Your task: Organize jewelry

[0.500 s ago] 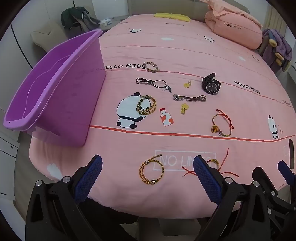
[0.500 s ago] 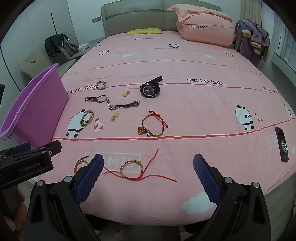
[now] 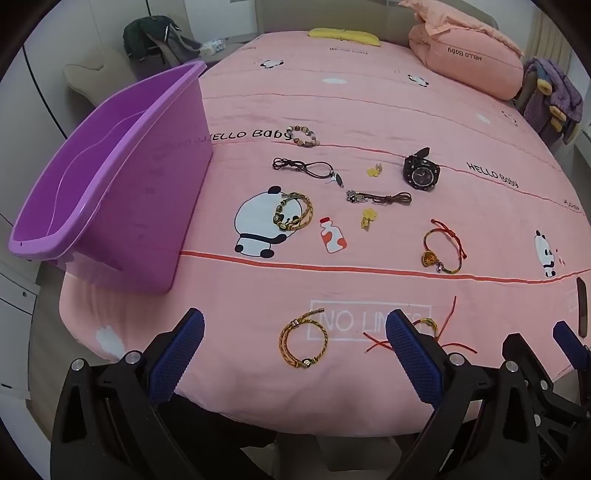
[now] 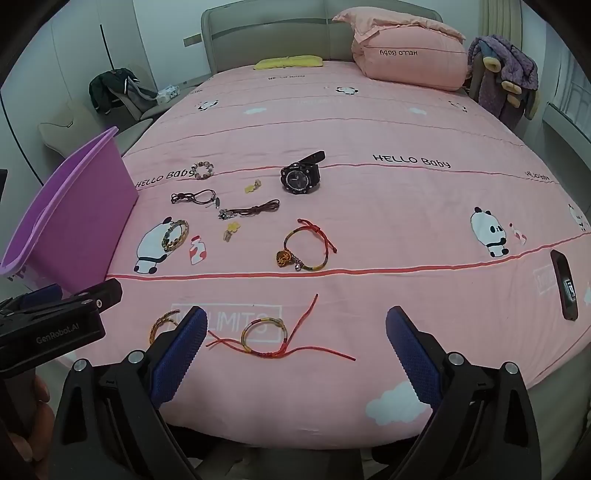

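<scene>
Jewelry lies scattered over the pink bedspread (image 3: 369,110), none of it held. Both pairs of jaws stand wide and empty above the bed's near edge.

Nearest, between the left gripper's (image 3: 295,354) jaws, sits the gold braided bracelet (image 3: 303,345); its right finger hides most of the red-cord bracelet (image 3: 428,325). The right wrist view shows that red-cord bracelet (image 4: 264,338) whole, between the right gripper's (image 4: 295,354) jaws, with the gold one half hidden behind the left finger.

Beyond the jaws come the heart-charm bracelet (image 4: 304,251), the gold beaded bangle (image 3: 293,216) on a printed panda, two yellow clips (image 3: 367,218), two dark cord pieces (image 3: 380,197), the black watch (image 4: 301,177) and, farthest, the stone-bead bracelet (image 3: 303,134).

Left of the left jaws, the purple tub (image 3: 110,184) shows its bare inside only in the left wrist view. Only the right wrist view shows the black phone-like slab (image 4: 563,284) whole at the far right, the headboard (image 4: 277,33), and a hand (image 4: 22,424) under the left gripper's body.
</scene>
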The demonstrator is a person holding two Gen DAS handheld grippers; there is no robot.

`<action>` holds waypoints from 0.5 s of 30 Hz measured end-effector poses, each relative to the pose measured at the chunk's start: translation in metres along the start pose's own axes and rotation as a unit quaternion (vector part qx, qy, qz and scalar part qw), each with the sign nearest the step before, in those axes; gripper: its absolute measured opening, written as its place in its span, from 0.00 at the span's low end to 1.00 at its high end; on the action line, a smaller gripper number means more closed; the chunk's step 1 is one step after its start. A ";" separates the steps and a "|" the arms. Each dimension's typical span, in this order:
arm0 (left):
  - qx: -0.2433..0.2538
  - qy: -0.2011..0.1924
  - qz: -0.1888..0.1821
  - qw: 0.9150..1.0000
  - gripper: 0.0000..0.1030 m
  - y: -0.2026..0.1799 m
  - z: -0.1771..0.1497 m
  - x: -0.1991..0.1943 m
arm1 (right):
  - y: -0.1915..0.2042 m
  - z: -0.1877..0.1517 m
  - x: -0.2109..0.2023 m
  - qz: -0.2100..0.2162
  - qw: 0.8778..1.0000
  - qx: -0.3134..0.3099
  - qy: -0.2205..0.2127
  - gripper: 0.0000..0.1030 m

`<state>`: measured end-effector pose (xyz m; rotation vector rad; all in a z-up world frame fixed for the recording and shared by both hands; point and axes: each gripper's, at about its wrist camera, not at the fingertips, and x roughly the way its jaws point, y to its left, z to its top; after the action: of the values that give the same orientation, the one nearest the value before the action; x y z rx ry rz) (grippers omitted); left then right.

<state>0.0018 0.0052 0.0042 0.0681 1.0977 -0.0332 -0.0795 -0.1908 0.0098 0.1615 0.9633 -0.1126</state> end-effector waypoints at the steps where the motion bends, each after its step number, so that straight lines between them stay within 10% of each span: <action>1: 0.000 0.000 0.001 1.000 0.94 -0.001 0.001 -0.001 | 0.000 0.000 0.000 0.001 1.000 0.000 0.000 0.90; 15: 0.003 -0.001 0.000 1.000 0.94 -0.003 -0.002 0.000 | -0.001 -0.001 0.002 0.005 1.000 0.005 0.001 0.90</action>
<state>0.0001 0.0018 0.0033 0.0733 1.0951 -0.0360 -0.0798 -0.1912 0.0078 0.1758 0.9648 -0.1070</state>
